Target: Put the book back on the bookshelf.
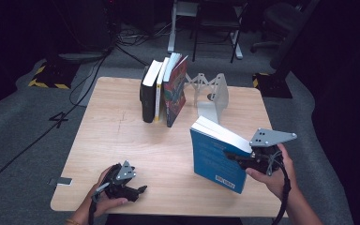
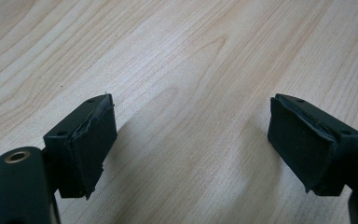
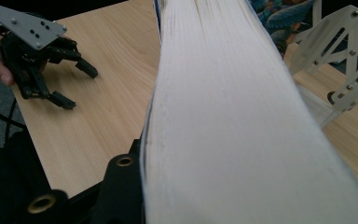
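Lab: floor cables (image 1: 93, 70), hazard tape (image 1: 41, 71), office chair (image 1: 281, 18).

The blue book's (image 3: 223, 116) pages hid the right hand-held gripper's jaws in its own view; the shelved books' (image 1: 163, 89) titles were too small to read.

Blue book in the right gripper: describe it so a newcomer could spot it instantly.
On the wooden table, look toward the near right corner, where the right gripper clamps the blue book tilted on its lower edge. Unlike the row of books standing at the far edge beside the white bookend, it stands alone.
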Action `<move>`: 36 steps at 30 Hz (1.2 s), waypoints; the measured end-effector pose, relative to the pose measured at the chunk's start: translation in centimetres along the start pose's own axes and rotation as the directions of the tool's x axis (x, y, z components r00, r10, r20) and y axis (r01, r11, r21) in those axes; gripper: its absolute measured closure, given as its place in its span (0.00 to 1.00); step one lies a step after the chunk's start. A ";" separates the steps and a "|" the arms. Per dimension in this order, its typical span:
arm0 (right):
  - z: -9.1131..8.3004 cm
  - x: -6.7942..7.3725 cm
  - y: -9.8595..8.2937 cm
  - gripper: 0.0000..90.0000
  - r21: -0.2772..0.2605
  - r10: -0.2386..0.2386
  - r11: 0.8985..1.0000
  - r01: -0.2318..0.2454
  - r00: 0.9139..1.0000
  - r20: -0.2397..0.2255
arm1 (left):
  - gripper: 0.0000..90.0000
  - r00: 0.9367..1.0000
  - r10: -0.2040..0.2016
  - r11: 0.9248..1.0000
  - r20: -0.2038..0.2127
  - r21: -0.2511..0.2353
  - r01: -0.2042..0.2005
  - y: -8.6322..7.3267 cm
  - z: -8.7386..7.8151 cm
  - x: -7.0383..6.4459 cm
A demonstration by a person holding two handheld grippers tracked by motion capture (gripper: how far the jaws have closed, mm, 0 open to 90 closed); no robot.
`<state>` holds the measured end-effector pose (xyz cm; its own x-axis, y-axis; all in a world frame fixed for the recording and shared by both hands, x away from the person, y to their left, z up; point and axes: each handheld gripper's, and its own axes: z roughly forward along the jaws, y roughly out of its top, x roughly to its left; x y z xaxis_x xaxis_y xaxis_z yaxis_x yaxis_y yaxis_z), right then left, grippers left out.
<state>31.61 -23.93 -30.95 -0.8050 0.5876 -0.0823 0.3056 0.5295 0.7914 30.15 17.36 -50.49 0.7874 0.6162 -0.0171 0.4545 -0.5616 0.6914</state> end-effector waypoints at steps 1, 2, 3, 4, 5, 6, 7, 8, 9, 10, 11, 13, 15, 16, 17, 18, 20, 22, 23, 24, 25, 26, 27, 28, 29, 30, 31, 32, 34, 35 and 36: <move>-0.1 -0.1 0.0 0.68 0.002 0.004 1.000 -0.004 1.000 0.005 | 0.18 1.000 0.001 1.000 -0.001 0.000 -0.001 0.0 0.0 0.0; -0.2 -0.3 0.0 0.68 0.004 0.005 1.000 -0.005 1.000 0.011 | 0.18 1.000 0.001 1.000 -0.001 0.000 -0.001 0.0 0.0 0.0; -0.3 -0.4 0.0 0.68 0.006 0.008 1.000 -0.008 1.000 0.015 | 0.18 1.000 0.000 1.000 0.000 0.000 0.000 0.0 0.0 0.0; -0.4 -0.6 0.0 0.68 0.008 0.014 1.000 -0.015 1.000 0.020 | 0.18 1.000 0.000 1.000 0.000 0.000 0.000 0.0 0.0 0.0; -0.4 -0.9 0.0 0.68 0.008 0.016 1.000 -0.016 1.000 0.025 | 0.18 1.000 0.000 1.000 0.000 0.000 0.000 0.0 0.0 0.0; -0.4 -1.0 0.0 0.68 0.008 0.019 1.000 -0.019 0.999 0.029 | 0.18 1.000 0.000 1.000 0.000 0.000 0.000 0.0 0.0 0.0; -0.5 -1.2 0.0 0.68 0.009 0.022 1.000 -0.022 0.999 0.036 | 0.18 1.000 0.001 1.000 0.000 0.000 -0.001 0.0 0.0 0.0; -0.5 -1.4 0.0 0.68 0.010 0.026 1.000 -0.026 0.999 0.042 | 0.18 1.000 0.001 1.000 0.000 0.000 -0.001 0.0 0.0 0.0; -0.5 -1.5 0.1 0.68 0.010 0.027 1.000 -0.028 0.998 0.050 | 0.18 1.000 0.001 1.000 0.000 0.000 -0.001 0.0 0.0 0.0; -0.5 -1.7 0.1 0.68 0.010 0.032 0.999 -0.033 0.998 0.055 | 0.18 1.000 0.001 1.000 0.000 0.000 -0.001 0.0 0.0 0.0; -0.5 -1.9 0.1 0.68 0.010 0.035 0.999 -0.036 0.998 0.058 | 0.18 1.000 0.001 1.000 0.000 0.000 -0.001 0.0 0.0 0.0; -0.4 -2.3 0.2 0.68 0.010 0.044 0.999 -0.044 0.997 0.066 | 0.18 1.000 0.002 1.000 0.000 0.000 -0.002 0.0 0.0 0.0; -0.4 -2.7 0.3 0.68 0.011 0.048 0.999 -0.049 0.996 0.074 | 0.18 1.000 0.001 1.000 0.000 0.001 -0.001 0.0 0.0 0.0; -0.3 -2.9 0.4 0.68 0.007 0.052 0.999 -0.053 0.996 0.079 | 0.18 1.000 0.001 1.000 0.000 0.001 -0.001 0.0 0.0 0.0; -0.3 -3.0 0.5 0.68 0.008 0.053 0.998 -0.054 0.995 0.084 | 0.17 1.000 0.001 1.000 0.000 0.001 -0.001 0.0 0.0 0.0; -0.2 -3.2 0.6 0.68 0.007 0.055 0.998 -0.056 0.994 0.090 | 0.17 1.000 0.001 1.000 0.000 0.001 -0.001 0.0 0.0 0.0; 0.0 -3.5 0.7 0.68 0.008 0.062 0.998 -0.063 0.993 0.100 | 0.17 1.000 0.001 1.000 0.002 0.001 -0.001 0.0 0.0 0.0; 0.1 -3.8 0.9 0.68 0.008 0.065 0.998 -0.066 0.992 0.107 | 0.17 1.000 0.003 1.000 0.003 -0.001 -0.003 0.0 0.1 0.0; 0.3 -4.0 1.0 0.68 0.006 0.070 0.997 -0.072 0.991 0.111 | 0.17 1.000 0.003 1.000 0.003 -0.001 -0.003 0.0 0.1 0.0; 0.4 -4.1 1.1 0.68 0.006 0.073 0.997 -0.074 0.991 0.115 | 0.17 1.000 0.003 1.000 0.003 -0.001 -0.003 0.0 0.1 0.0; 0.5 -4.3 1.2 0.68 0.004 0.073 0.997 -0.074 0.990 0.119 | 0.17 1.000 0.003 1.000 0.003 -0.001 -0.003 0.0 0.1 0.0; 0.6 -4.5 1.3 0.68 0.008 0.074 0.997 -0.076 0.989 0.127 | 0.17 1.000 0.003 1.000 0.003 -0.001 -0.003 0.0 0.1 0.0; 0.7 -4.6 1.4 0.68 0.010 0.072 0.997 -0.074 0.989 0.132 | 0.17 1.000 0.003 1.000 0.003 -0.001 -0.003 0.0 0.1 0.0; 0.8 -4.7 1.5 0.68 0.010 0.074 0.997 -0.076 0.988 0.137 | 0.17 1.000 0.003 1.000 0.003 -0.001 -0.003 0.0 0.1 0.0; 0.9 -4.8 1.6 0.68 0.010 0.074 0.997 -0.076 0.987 0.141 | 0.17 1.000 0.003 1.000 0.003 -0.001 -0.003 0.0 0.1 0.0; 1.1 -5.1 1.7 0.68 0.010 0.076 0.997 -0.079 0.986 0.146 | 0.17 1.000 0.003 1.000 0.003 -0.001 -0.003 0.0 0.1 0.0; 1.3 -5.2 1.9 0.68 0.012 0.083 0.996 -0.086 0.985 0.152 | 0.17 1.000 0.001 1.000 0.004 -0.002 -0.001 0.0 0.1 0.0; 1.4 -5.4 2.0 0.68 0.015 0.083 0.996 -0.086 0.985 0.154 | 0.17 1.000 0.001 1.000 0.004 -0.003 -0.001 0.0 0.1 0.0; 1.7 -5.7 2.3 0.68 0.015 0.079 0.997 -0.082 0.984 0.160 | 0.17 1.000 0.001 1.000 0.005 -0.003 -0.001 0.0 0.1 0.0; 1.9 -5.8 2.4 0.68 0.015 0.081 0.996 -0.084 0.983 0.166 | 0.17 1.000 0.001 1.000 0.005 -0.003 -0.001 0.0 0.1 0.0; 2.1 -5.9 2.6 0.68 0.017 0.082 0.996 -0.086 0.982 0.171 | 0.17 1.000 0.001 1.000 0.005 -0.003 -0.001 0.0 0.1 0.0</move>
<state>38.23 -24.76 -29.70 -0.6785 0.7247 -0.1198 0.3819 0.4874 0.7852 30.23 17.30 -50.53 0.7899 0.6130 -0.0199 0.4525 -0.5605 0.6936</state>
